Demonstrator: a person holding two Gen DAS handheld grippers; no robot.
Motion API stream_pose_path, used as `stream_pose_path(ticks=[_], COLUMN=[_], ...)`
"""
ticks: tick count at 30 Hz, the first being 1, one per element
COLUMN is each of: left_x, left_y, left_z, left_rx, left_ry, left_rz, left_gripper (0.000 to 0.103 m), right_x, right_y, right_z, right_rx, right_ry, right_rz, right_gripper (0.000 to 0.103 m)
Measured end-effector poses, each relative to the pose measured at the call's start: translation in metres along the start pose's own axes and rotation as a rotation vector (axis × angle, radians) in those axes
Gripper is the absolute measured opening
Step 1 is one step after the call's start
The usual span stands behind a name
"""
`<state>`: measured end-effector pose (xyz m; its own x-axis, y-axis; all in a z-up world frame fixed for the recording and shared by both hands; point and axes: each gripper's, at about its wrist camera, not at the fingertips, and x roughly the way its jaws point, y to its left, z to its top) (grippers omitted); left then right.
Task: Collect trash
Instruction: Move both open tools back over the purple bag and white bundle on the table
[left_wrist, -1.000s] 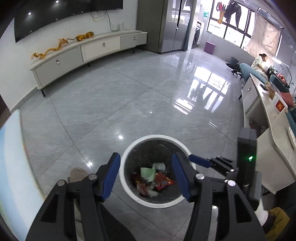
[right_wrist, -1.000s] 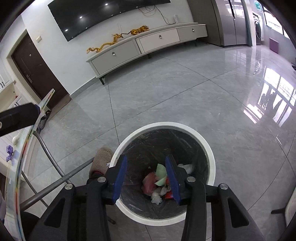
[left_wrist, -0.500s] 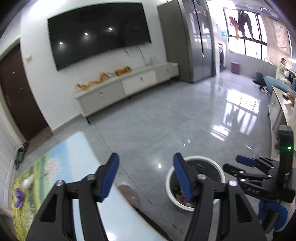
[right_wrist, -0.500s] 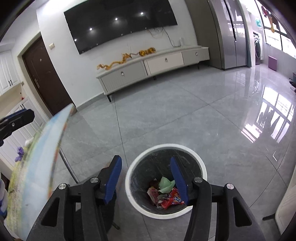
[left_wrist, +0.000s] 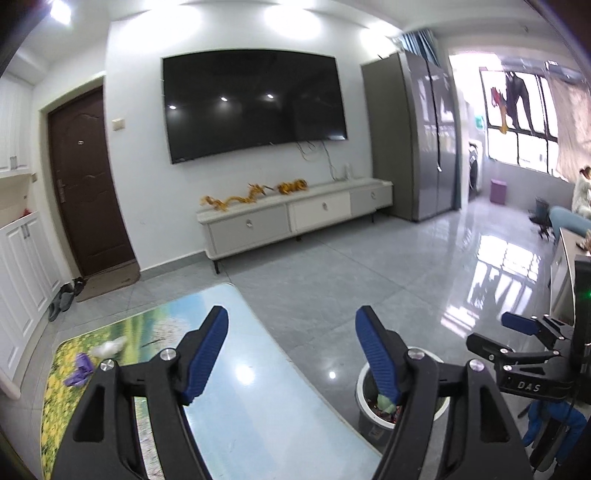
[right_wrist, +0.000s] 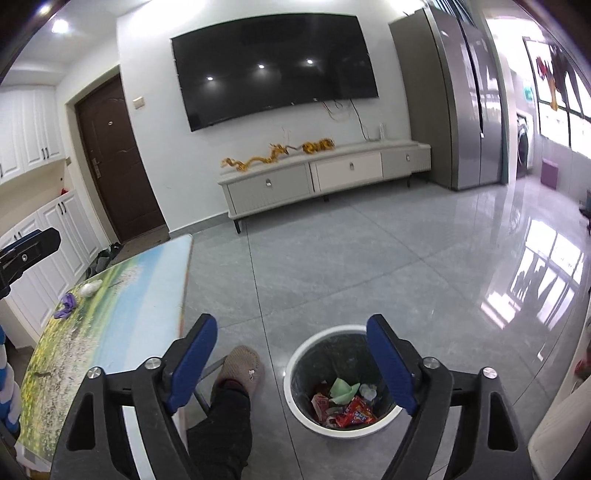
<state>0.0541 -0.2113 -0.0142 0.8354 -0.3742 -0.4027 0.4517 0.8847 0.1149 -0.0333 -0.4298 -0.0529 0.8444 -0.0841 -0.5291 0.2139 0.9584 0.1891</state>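
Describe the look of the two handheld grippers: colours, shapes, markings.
Both match. The left gripper and right gripper have matte black angular frames with triangular cut-outs, silver bolt heads at the joints, and long blue ribbed finger pads. Seen from the left wrist, the right gripper's side carries white "DAS" lettering and a black upright module with a green light. No cables or sleeves show.

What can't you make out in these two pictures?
- Trash bin: left wrist view, left gripper finger covers most contents.
- Purple scrap and white wad on the table: too small to identify.
- Right gripper finger hides the bin's right rim.
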Motion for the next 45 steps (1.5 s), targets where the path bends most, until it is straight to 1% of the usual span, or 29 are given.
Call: stream_pose_path(ticks=[1,8,10,12,13,14,15,18,25,27,30,32,33,36,37,43,45], left_x=[-0.005,-0.049,-0.062,-0.075,-0.081,-0.086,-0.089,-0.1,-0.121,-0.123,-0.123,-0.119,-0.116,-0.11,-0.107,-0.08,-0.067], left_y=[0.002,0.044,0.055,0.066,0.071,0.078,0.083,0.098,0.127,0.134,0.147,0.157,0.163,0.175,0.181,0.218,0.235], left_z=[0.0,-0.005,-0.008,-0.012,-0.014,-0.016,-0.017,-0.024,-0.04,-0.044,-0.05,-0.053,-0.055,-0.06,-0.061,-0.067,-0.072], left_rx=[-0.008,-0.123,-0.143,-0.163,-0.175,-0.192,-0.203,-0.229,-0.284,-0.291,-0.307,-0.322,-0.331,-0.348,-0.352,-0.379,-0.38], left_ry=[-0.008,-0.083,-0.107,-0.127,-0.132,-0.135,-0.138,-0.147,-0.176,-0.175,-0.165,-0.151,-0.141,-0.123,-0.118,-0.064,-0.032], left_rz=[0.007,0.048,0.07,0.094,0.104,0.114,0.121,0.141,0.184,0.195,0.204,0.214,0.217,0.226,0.233,0.266,0.278], left_gripper=[0.07,0.07,0.07,0.071,0.074,0.078,0.079,0.079,0.081,0.082,0.083,0.083,0.083,0.083,0.083,0.083,0.084], right_x=[-0.005,-0.04,-0.049,-0.058,-0.063,-0.067,-0.072,-0.082,-0.094,-0.096,-0.095,-0.093,-0.088,-0.068,-0.062,-0.029,-0.015], right_y=[0.004,0.047,0.061,0.075,0.083,0.089,0.098,0.115,0.153,0.164,0.18,0.19,0.197,0.212,0.217,0.255,0.265], right_z=[0.002,0.017,0.021,0.024,0.026,0.027,0.029,0.034,0.044,0.047,0.054,0.059,0.063,0.072,0.074,0.078,0.08], right_rx=[-0.009,-0.094,-0.113,-0.136,-0.15,-0.161,-0.171,-0.181,-0.242,-0.262,-0.287,-0.297,-0.301,-0.276,-0.276,-0.349,-0.366], right_ry=[-0.009,-0.082,-0.107,-0.133,-0.146,-0.157,-0.173,-0.206,-0.266,-0.276,-0.285,-0.285,-0.275,-0.212,-0.196,-0.138,-0.12], right_rz=[0.0,0.013,0.026,0.039,0.053,0.066,0.083,0.115,0.141,0.152,0.196,0.22,0.247,0.322,0.332,0.341,0.335], right_gripper=[0.091,0.097,0.1,0.101,0.101,0.103,0.103,0.103,0.103,0.103,0.103,0.103,0.103,0.103,0.103,0.103,0.103])
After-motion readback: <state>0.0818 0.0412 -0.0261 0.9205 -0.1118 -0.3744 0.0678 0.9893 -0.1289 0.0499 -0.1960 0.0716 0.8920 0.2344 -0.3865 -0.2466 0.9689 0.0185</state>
